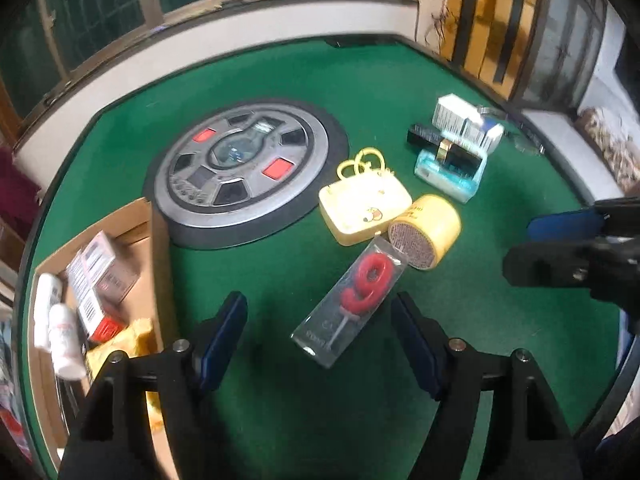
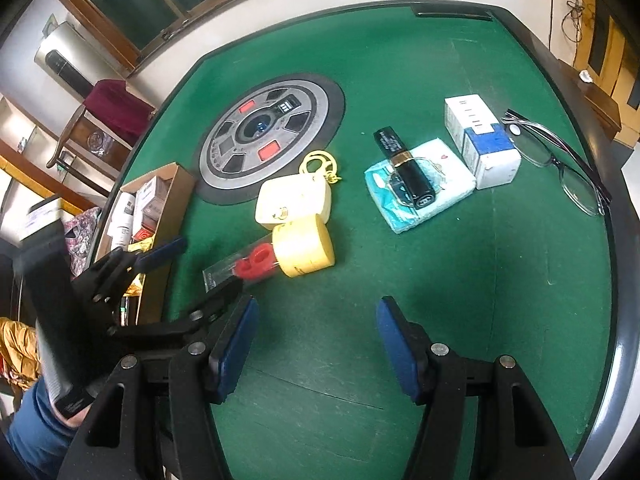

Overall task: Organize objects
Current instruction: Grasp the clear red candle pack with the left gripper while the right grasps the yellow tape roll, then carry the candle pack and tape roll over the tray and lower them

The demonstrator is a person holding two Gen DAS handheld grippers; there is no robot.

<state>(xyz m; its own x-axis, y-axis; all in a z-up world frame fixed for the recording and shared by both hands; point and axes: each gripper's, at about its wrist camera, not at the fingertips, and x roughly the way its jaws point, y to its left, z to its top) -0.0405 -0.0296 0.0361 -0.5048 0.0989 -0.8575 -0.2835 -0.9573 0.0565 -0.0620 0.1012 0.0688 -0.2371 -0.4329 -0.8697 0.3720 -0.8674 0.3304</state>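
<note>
Here the number-nine candle (image 1: 352, 304), red in its clear sleeve, lies flat on the green felt (image 1: 360, 80) just ahead of the left gripper (image 1: 320, 344), angled between its wide-open, empty jaws, its far end touching the yellow tub (image 1: 426, 232). We judge the step to be picking it for the cardboard box (image 1: 156, 280) off to the gripper's left, so we should turn the wrist to square the pads across the sleeve's narrow width, come low and close gently, since slick plastic may skid. The right gripper (image 2: 316, 340) hangs open too, holding nothing.
</note>
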